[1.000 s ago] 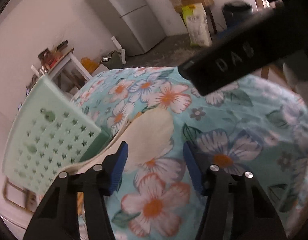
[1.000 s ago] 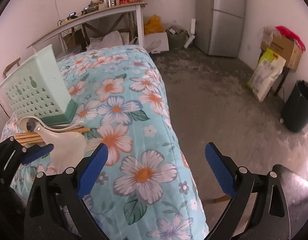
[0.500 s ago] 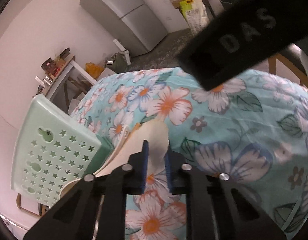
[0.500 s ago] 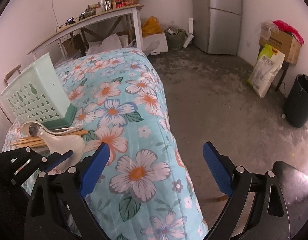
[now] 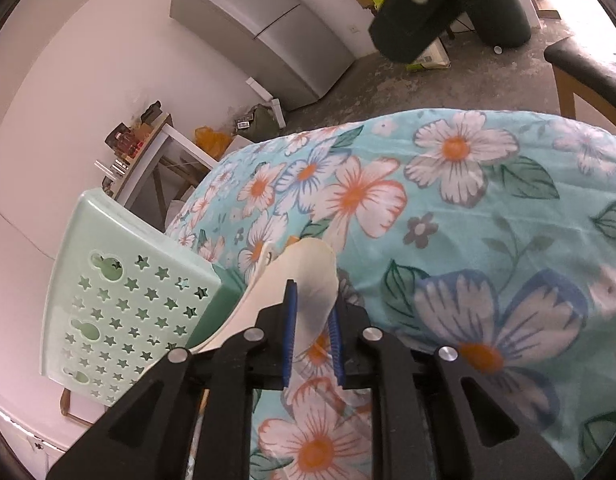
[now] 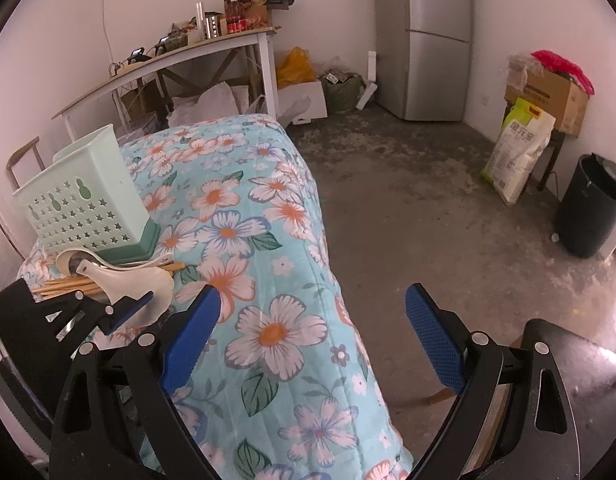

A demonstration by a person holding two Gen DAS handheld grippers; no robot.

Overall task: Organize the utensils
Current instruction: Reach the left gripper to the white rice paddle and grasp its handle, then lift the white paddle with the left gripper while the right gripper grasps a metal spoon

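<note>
1. Utensils lie in a small heap on the bench (image 6: pixel 268 240), on its floral cloth at the near left corner, just in front of the mint basket (image 6: pixel 84 196).
2. Bench: covered edge to edge in the turquoise flowered cloth; bare concrete floor to its right.
3. Mint basket: upright, star-punched walls, standing on a darker green base. Its inside is not visible from either view.
4. Right tool (image 6: pixel 312 336): held above the bench's near edge, tilted downward, blue pads spread wide apart, nothing between them, touching nothing.
5. Left tool (image 5: pixel 311 328): angled down at the heap; jaws have just been closing and now stand nearly together, pads pressed on either side of the white rice paddle (image 5: pixel 308 276) at its broad blade.
6. White rice paddle: blade toward the bench's middle, handle running back toward the basket's base.
7. White ladle (image 6: pixel 74 262): lies beside the paddle, bowl up against the basket's base.
8. Wooden chopsticks (image 6: pixel 64 286): several, lying flat under the paddle and ladle, tips pointing toward the bench's middle.
</note>
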